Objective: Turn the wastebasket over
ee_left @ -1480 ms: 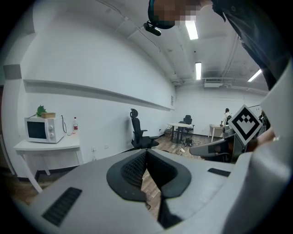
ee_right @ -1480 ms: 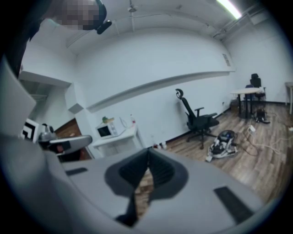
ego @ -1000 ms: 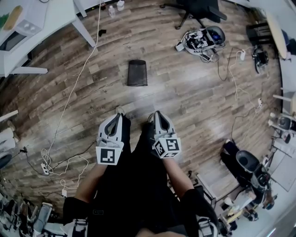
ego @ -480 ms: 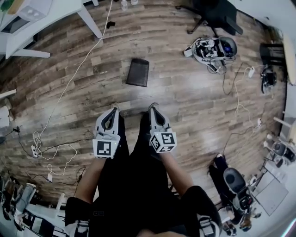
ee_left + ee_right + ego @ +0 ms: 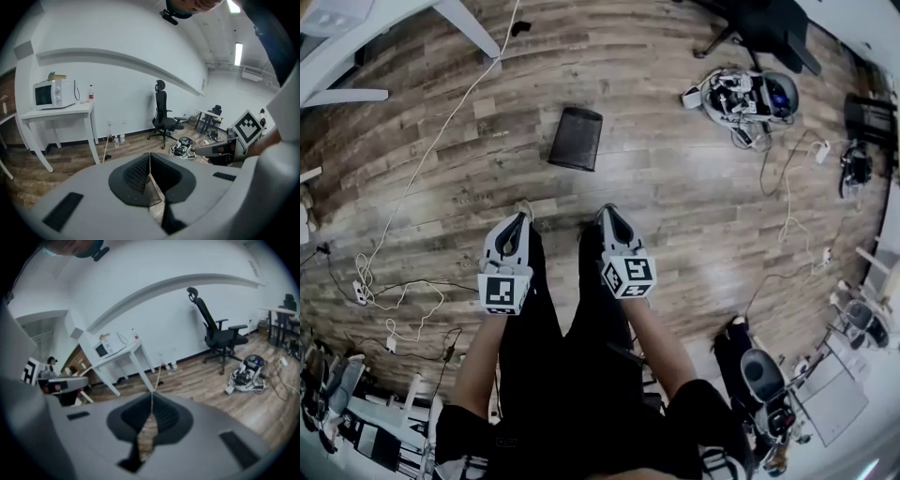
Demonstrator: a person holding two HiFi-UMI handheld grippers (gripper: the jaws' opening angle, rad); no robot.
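Observation:
The black mesh wastebasket (image 5: 576, 138) rests on the wood floor ahead of me, its darker end nearest me; I cannot tell which end is the opening. My left gripper (image 5: 522, 217) and right gripper (image 5: 607, 211) are held side by side over my legs, short of the basket and touching nothing. Both are shut with nothing between the jaws. In the left gripper view the pads (image 5: 140, 171) meet at a thin seam, and a bit of mesh shows low in the gap. In the right gripper view the right gripper (image 5: 152, 397) points toward the white table.
A white table leg (image 5: 469, 28) and a white cable (image 5: 441, 141) run down the floor at the left. An office chair (image 5: 750, 28) and a heap of gear (image 5: 741, 94) with loose cords lie at the far right. A microwave (image 5: 52, 93) stands on the table.
Both grippers have dropped lower and edged forward toward the wastebasket, still shut. The head view has swung, so the table has slid up out of the corner.

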